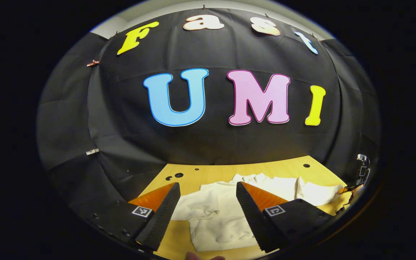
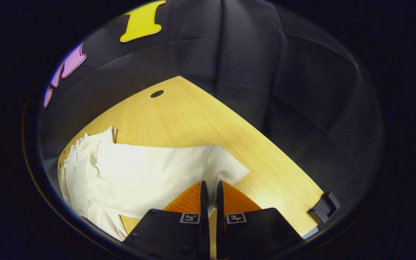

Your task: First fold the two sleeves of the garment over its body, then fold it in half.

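A white garment [image 1: 219, 216] lies rumpled on the wooden table [image 1: 208, 175]. My left gripper [image 1: 208, 189] hovers over its near part, open wide, with the cloth showing between the fingers but not touching them. In the right gripper view the garment [image 2: 146, 173] spreads to the left, one sleeve [image 2: 226, 166] reaching toward the fingers. My right gripper [image 2: 211, 187] is shut on the sleeve's edge, with a thin strip of white cloth in the narrow slot between the pads. In the left gripper view the right gripper [image 1: 350, 191] appears small at the far right, at the sleeve's end [image 1: 320, 193].
The table [image 2: 200, 115] has round holes [image 2: 156, 94] near its far edge and meets the black cloth wall behind. A black clamp [image 2: 324, 206] sits on the table's right edge. A fingertip [image 1: 193, 255] shows at the bottom of the left gripper view.
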